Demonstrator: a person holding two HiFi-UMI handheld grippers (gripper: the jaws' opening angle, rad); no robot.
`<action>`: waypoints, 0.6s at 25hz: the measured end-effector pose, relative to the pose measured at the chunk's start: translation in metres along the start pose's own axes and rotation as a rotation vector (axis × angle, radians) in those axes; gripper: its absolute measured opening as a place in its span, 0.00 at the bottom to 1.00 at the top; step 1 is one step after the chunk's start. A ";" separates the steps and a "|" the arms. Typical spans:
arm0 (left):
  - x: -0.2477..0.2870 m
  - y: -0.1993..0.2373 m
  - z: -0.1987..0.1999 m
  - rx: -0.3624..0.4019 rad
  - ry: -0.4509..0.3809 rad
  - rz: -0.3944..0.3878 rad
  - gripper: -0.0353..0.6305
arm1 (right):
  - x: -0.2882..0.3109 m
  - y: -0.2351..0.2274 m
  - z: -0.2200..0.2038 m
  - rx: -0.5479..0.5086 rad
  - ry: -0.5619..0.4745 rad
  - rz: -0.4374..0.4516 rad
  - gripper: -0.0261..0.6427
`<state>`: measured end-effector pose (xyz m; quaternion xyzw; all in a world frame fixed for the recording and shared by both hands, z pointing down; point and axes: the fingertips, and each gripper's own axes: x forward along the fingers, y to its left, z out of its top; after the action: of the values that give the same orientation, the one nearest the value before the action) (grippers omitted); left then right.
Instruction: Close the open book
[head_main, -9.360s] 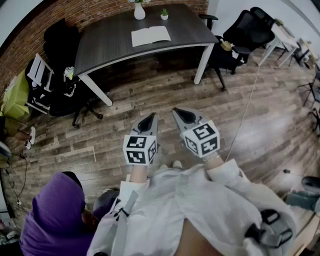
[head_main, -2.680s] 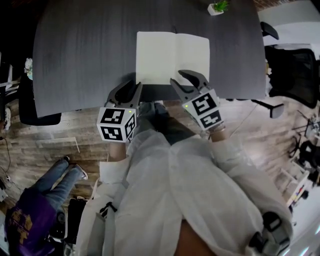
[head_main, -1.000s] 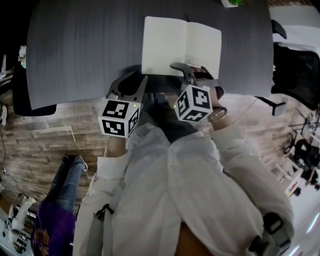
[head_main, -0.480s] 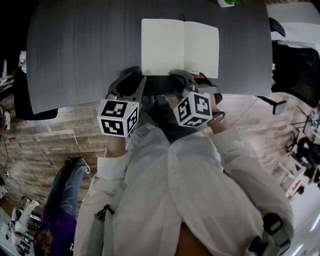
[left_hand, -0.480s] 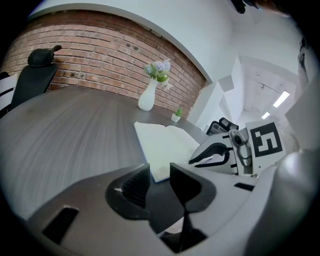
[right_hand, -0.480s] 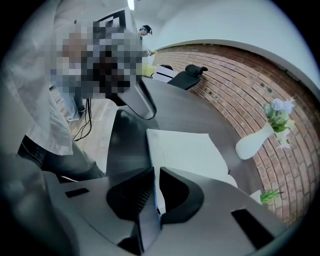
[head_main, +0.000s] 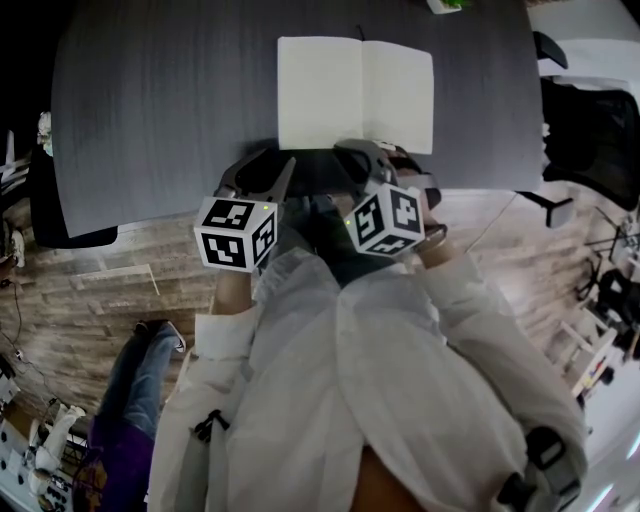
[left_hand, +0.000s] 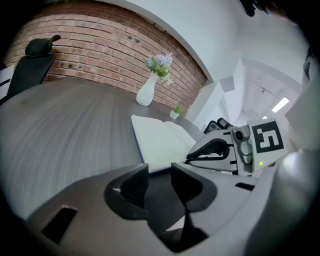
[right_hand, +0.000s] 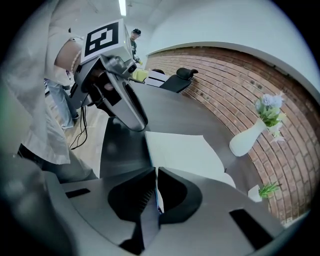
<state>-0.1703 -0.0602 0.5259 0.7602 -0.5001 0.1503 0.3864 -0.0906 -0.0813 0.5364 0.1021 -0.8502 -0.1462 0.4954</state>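
Book (head_main: 355, 93) open flat: grip made, fold to come.
My right tongs (right_hand: 154, 172) have just pinched shut on its near edge; left tongs (left_hand: 160, 172), just widening, hold nothing, book ahead.

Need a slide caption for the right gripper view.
Right gripper, jaws just closed on the near edge of the open book, white vase behind.

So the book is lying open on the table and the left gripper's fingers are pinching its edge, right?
Not quite. The book lies open on the table, but it is the right gripper whose fingers, which have just been closing, pinch its edge: the right gripper view shows it. The left gripper, its fingers just opened wider, holds nothing.
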 end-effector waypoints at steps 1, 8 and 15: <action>0.001 -0.002 0.001 -0.010 0.000 -0.011 0.24 | -0.001 0.000 0.000 0.000 -0.003 0.000 0.07; 0.009 0.002 -0.001 -0.106 0.020 -0.013 0.27 | -0.005 -0.005 -0.002 -0.002 -0.018 -0.017 0.06; 0.016 -0.003 -0.001 -0.177 0.046 -0.073 0.28 | -0.009 -0.014 -0.003 0.007 -0.044 -0.059 0.05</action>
<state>-0.1603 -0.0691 0.5345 0.7372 -0.4743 0.1090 0.4686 -0.0828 -0.0921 0.5257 0.1253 -0.8580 -0.1600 0.4718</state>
